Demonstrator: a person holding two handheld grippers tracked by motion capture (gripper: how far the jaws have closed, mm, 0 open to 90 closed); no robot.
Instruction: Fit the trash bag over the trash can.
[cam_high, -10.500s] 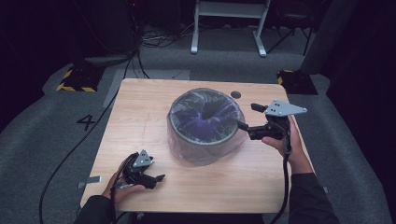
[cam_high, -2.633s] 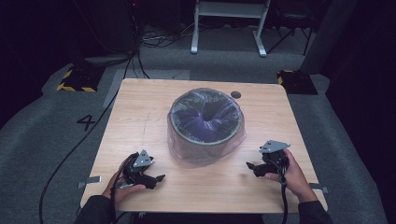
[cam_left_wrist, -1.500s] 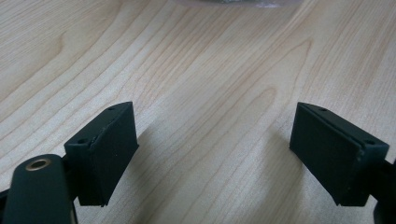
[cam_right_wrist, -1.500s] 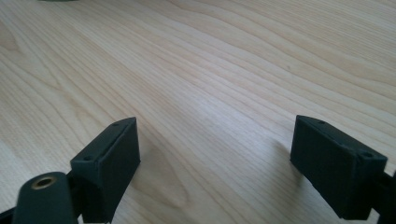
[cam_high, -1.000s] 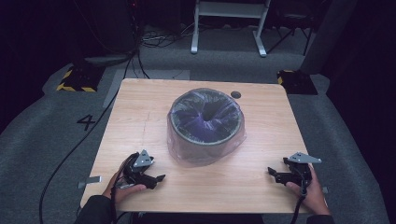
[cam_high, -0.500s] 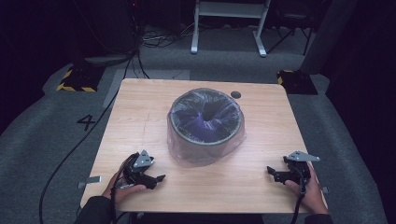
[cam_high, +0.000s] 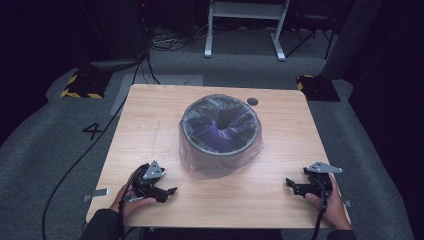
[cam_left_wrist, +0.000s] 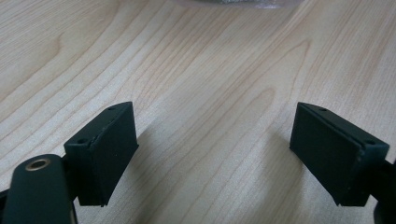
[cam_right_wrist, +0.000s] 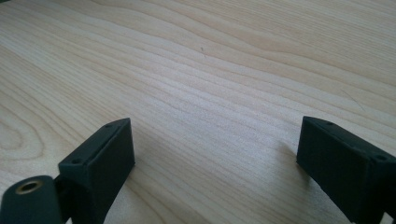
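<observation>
both tongs (cam_high: 172, 190) (cam_high: 289, 184) rest low on the table (cam_high: 150, 125), spread wide, pinching nothing.

My bin (cam_high: 220, 131) stands upright in the middle of the table, a round, dark grey-green tub with its mouth facing up. A thin clear plastic bag (cam_high: 200, 160) lines it: the film sinks into the tub as a crumpled purple-blue hollow, folds out over the rim and hangs loosely down the outer wall, bunching on the wood at the near left side. A sliver of that film and the bin's foot shows at the far edge of my left gripper view (cam_left_wrist: 233, 3).
</observation>
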